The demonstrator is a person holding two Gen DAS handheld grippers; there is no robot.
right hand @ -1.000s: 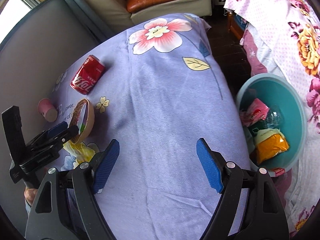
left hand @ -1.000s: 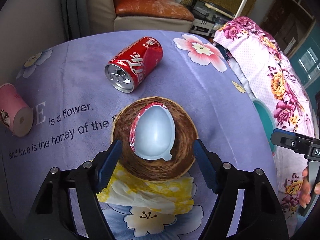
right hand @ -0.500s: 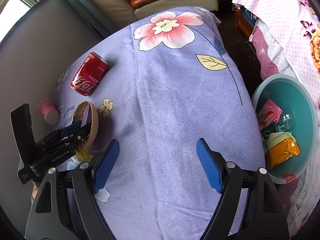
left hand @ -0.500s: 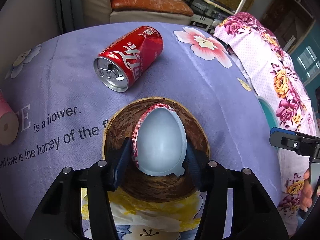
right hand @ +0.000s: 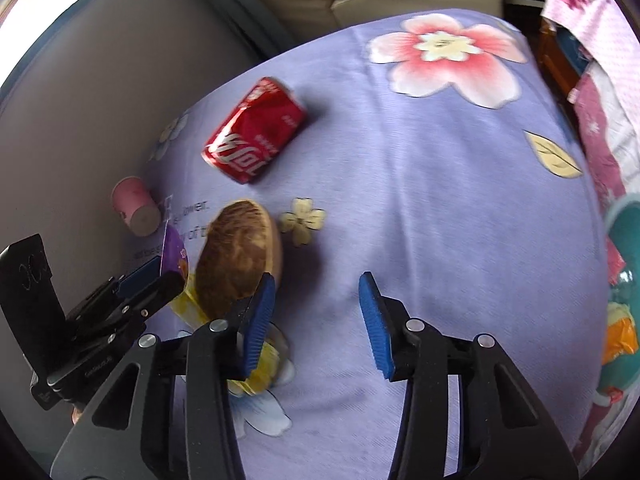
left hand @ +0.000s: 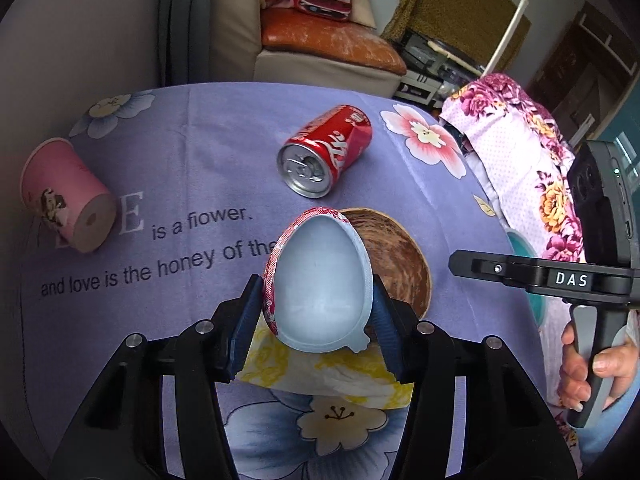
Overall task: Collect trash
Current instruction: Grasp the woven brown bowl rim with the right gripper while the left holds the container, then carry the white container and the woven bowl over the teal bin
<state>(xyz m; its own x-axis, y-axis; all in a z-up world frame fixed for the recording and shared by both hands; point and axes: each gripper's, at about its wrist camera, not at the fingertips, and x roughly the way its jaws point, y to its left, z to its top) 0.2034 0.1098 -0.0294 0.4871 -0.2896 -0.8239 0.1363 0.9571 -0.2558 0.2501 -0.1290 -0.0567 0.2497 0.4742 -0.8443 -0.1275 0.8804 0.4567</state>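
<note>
My left gripper (left hand: 316,300) is shut on an egg-shaped plastic shell (left hand: 320,280), pale blue inside with a red foil rim, held just above and left of a wooden bowl (left hand: 400,264). A yellow napkin (left hand: 320,376) lies under the bowl's near edge. Beyond them a red cola can (left hand: 326,152) and a pink paper cup (left hand: 66,196) lie on their sides on the purple cloth. My right gripper (right hand: 316,304) hangs over bare cloth just right of the bowl (right hand: 236,256). Its jaws are closing with nothing between them.
A teal basin (right hand: 624,224) holding wrappers stands on the floor past the table's right edge. A flowered cloth (left hand: 540,168) drapes over furniture to the right. A sofa (left hand: 320,52) stands behind the table. A grey wall runs along the left side.
The left jaws closed on the egg shell and lifted it off the bowl. The right gripper swung left toward the bowl, and its jaws narrowed.
</note>
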